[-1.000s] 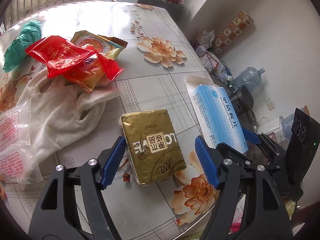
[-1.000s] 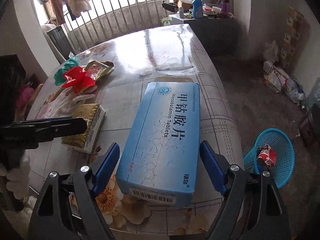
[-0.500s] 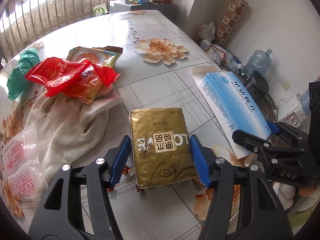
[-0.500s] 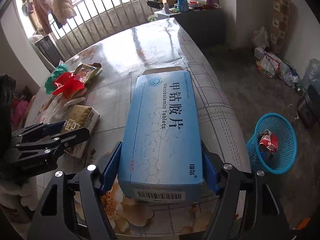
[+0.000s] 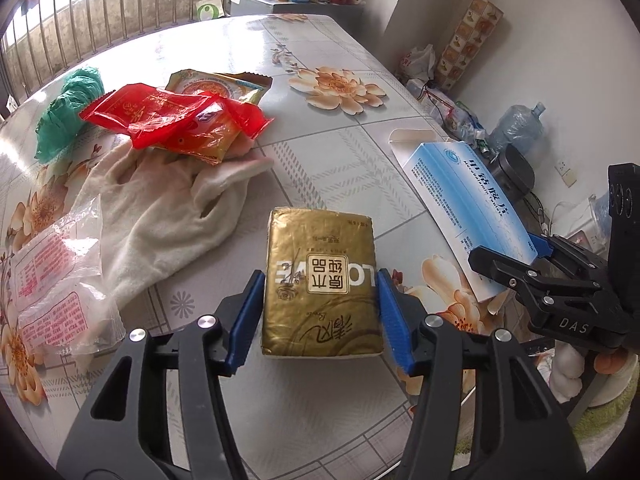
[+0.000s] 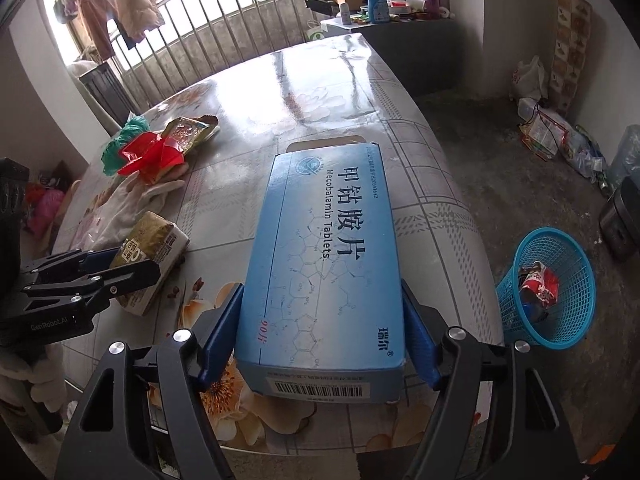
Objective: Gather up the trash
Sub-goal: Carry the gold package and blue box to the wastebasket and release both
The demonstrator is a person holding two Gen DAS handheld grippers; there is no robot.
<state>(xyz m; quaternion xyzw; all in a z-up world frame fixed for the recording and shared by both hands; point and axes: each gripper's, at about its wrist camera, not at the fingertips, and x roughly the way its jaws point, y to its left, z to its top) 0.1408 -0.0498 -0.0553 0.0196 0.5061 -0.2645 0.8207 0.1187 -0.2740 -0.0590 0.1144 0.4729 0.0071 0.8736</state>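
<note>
My left gripper (image 5: 320, 320) is shut on a gold tissue pack (image 5: 322, 280) near the table's front edge; its blue pads press both sides. The pack also shows in the right wrist view (image 6: 150, 256). My right gripper (image 6: 322, 336) is shut on a blue medicine box (image 6: 326, 268) with its far flap open; the box also shows at the right in the left wrist view (image 5: 464, 196). A blue mesh trash basket (image 6: 568, 312) stands on the floor right of the table, with a red wrapper (image 6: 538, 284) inside.
On the flowered table (image 5: 320, 60) lie red and yellow snack wrappers (image 5: 176, 124), a green plastic bag (image 5: 64, 116), a white cloth (image 5: 160, 196) and a clear printed bag (image 5: 52, 264). Bags, a water bottle and a dark pot sit on the floor at right.
Both grippers have closed: the left onto the gold tissue pack, the right onto the blue medicine box. Both have moved slightly forward over their items.
</note>
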